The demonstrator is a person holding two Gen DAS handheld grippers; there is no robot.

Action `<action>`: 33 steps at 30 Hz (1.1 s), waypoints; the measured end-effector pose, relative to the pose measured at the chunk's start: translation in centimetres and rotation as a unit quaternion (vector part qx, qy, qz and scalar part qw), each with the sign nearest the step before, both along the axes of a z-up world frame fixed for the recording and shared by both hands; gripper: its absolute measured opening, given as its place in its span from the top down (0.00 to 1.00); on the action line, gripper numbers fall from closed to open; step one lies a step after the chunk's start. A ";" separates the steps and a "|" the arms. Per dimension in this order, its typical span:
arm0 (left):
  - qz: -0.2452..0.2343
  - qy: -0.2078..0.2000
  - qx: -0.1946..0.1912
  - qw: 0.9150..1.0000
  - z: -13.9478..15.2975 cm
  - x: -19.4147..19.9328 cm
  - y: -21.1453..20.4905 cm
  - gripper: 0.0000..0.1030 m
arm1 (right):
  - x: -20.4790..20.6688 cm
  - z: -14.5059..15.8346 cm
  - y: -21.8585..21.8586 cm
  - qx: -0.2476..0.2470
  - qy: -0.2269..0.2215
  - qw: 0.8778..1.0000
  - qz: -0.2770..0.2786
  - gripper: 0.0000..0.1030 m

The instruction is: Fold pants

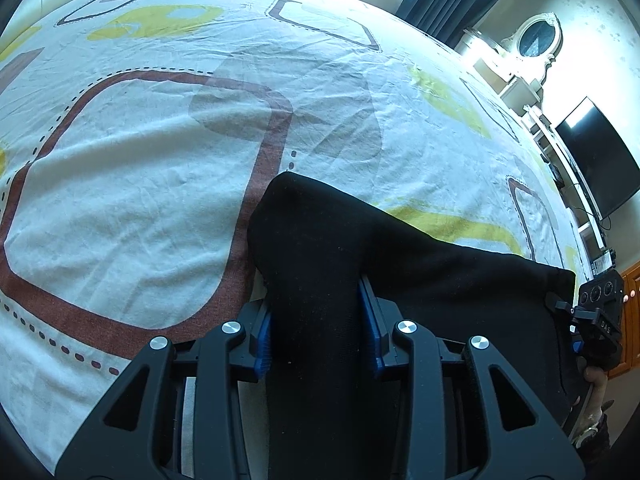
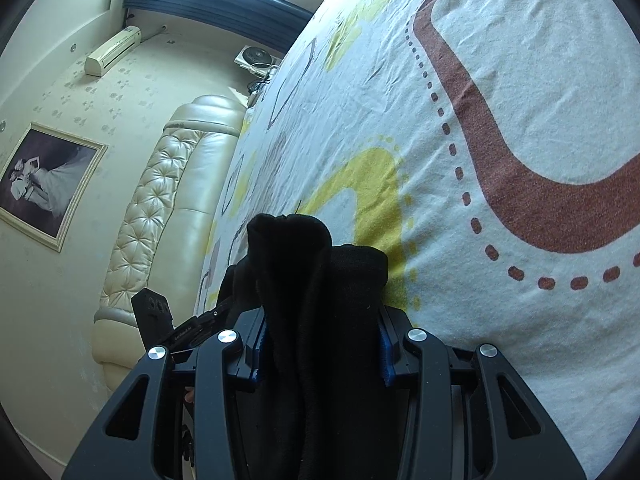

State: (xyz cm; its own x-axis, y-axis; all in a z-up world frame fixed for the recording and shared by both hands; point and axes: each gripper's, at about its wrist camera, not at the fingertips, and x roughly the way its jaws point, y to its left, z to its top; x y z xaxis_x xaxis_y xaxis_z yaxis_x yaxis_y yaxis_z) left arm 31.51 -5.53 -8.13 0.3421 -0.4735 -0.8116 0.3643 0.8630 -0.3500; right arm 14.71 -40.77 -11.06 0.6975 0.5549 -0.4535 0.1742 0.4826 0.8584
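Note:
The black pants (image 1: 400, 280) hang bunched between both grippers, held up above the bed. My left gripper (image 1: 318, 344) is shut on one bunch of the black cloth, which rises past its blue pads (image 1: 262, 344). My right gripper (image 2: 320, 344) is shut on another thick bunch of the pants (image 2: 316, 280). The right gripper also shows at the right edge of the left wrist view (image 1: 596, 320), gripping the far end of the cloth. The left gripper shows in the right wrist view (image 2: 192, 328), to the left. The rest of the pants is hidden below the fingers.
The bed sheet (image 1: 160, 160) is white with brown, yellow and grey shapes and fills most of both views. A cream padded headboard (image 2: 160, 200) and a framed picture (image 2: 44, 184) are left. A dark screen (image 1: 596, 160) and white shelves are beyond the bed's right side.

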 end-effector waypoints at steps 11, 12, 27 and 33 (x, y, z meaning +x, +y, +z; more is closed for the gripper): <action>0.010 0.021 -0.045 0.999 -0.3 0.4 1.4 0.49 | 0.2 0.2 0.0 0.010 0.008 1.000 -0.001 0.57; 0.011 0.022 -0.050 0.998 -0.3 0.3 1.7 0.44 | 0.2 0.3 0.0 0.013 0.010 1.000 -0.001 0.53; 0.021 0.076 -0.163 0.984 -1.0 -9.0 10.8 0.18 | -7.9 1.3 2.0 0.039 0.015 0.999 0.027 0.28; 0.007 0.096 -0.182 0.979 -1.3 -11.5 9.8 0.14 | -8.8 1.4 3.5 0.038 0.017 0.999 0.015 0.22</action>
